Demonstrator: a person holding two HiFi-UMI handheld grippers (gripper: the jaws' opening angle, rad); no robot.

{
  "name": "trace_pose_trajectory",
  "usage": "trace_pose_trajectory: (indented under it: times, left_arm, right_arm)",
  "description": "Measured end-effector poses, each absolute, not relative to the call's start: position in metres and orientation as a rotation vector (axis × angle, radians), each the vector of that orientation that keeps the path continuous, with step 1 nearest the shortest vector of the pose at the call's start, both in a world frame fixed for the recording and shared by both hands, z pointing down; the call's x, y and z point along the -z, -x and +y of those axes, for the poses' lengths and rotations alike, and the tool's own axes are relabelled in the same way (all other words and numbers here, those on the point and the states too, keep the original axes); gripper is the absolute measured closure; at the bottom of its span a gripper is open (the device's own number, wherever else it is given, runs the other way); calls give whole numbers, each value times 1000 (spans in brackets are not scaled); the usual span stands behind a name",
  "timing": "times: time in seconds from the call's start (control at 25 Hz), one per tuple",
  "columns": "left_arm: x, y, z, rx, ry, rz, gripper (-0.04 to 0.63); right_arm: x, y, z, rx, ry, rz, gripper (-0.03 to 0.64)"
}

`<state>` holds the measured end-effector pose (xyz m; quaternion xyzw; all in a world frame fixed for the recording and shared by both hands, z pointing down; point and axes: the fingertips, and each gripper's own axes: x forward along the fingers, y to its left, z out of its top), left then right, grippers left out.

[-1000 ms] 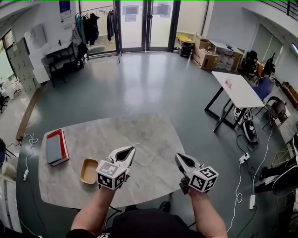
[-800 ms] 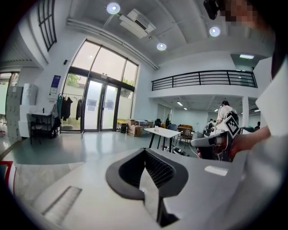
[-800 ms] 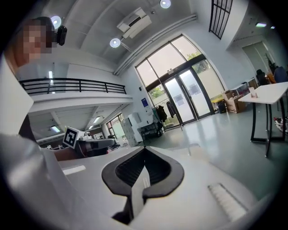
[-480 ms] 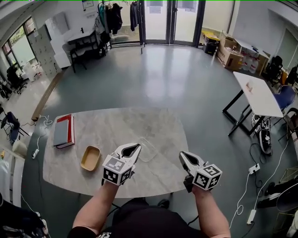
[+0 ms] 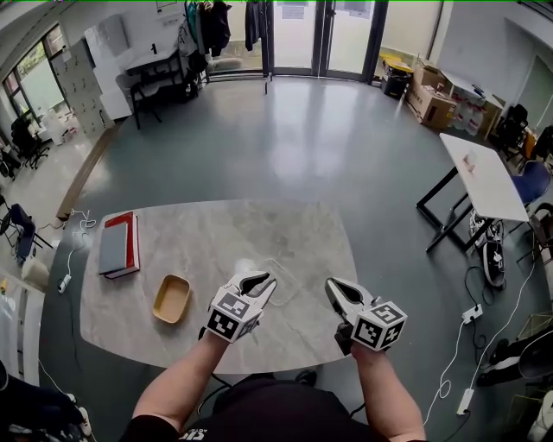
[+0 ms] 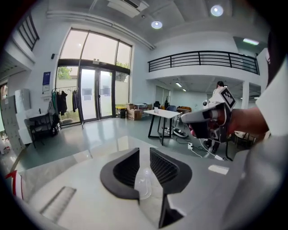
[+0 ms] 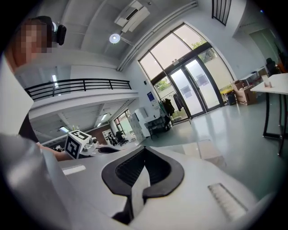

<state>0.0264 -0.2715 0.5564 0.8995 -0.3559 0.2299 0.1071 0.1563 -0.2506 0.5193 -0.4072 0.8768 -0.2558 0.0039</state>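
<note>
It was a big open office-workshop hall with a polished grey floor (image 5: 285, 138). Glass double doors (image 5: 324, 34) stood at the far end, a coat rack (image 5: 216, 19) far left and cardboard boxes (image 5: 428, 102) far right. A railed mezzanine (image 6: 202, 60) ran overhead.

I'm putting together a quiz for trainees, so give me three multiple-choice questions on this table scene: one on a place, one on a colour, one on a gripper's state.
1. Where does the tray lie?
A. Between the book and the left gripper
B. On the floor
C. On top of the book

2. What colour is the tray?
A. Blue
B. Yellowish tan
C. Black

3. How do the right gripper jaws stand?
A. Together
B. Wide apart
C. Clamped on the book

Answers:
1 A, as the head view shows.
2 B, its colour is plain in the head view.
3 A, the jaws meet in the right gripper view.
</note>
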Motion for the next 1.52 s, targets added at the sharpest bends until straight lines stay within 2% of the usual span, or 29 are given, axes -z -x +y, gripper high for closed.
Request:
trace_pose_trajectory:
  times: [0.2,0.48,0.84,1.04,1.52]
  left_arm:
    - [-596,-44,-279,-792,-2643,-951,513]
    - [-648,-60,-286,-944,-2581,-853,467]
    - [-695,-72,-288,-1041,-2496,-739,445]
    - [-721,-76,-280,-1102,-2468,-654,404]
    - [-774,-84,-266,-1230,-2400,-557,402]
  right_arm:
    - [-532,-156,-253,851,1292,2743,603]
    - [-551,-163,-249,924,1326,2728,603]
    - [-568,-162,-247,986,1338,2710,603]
    - [-576,-164,-240,1014,1359,2699,603]
    - [-593,-179,-221,1084,1410,2677,603]
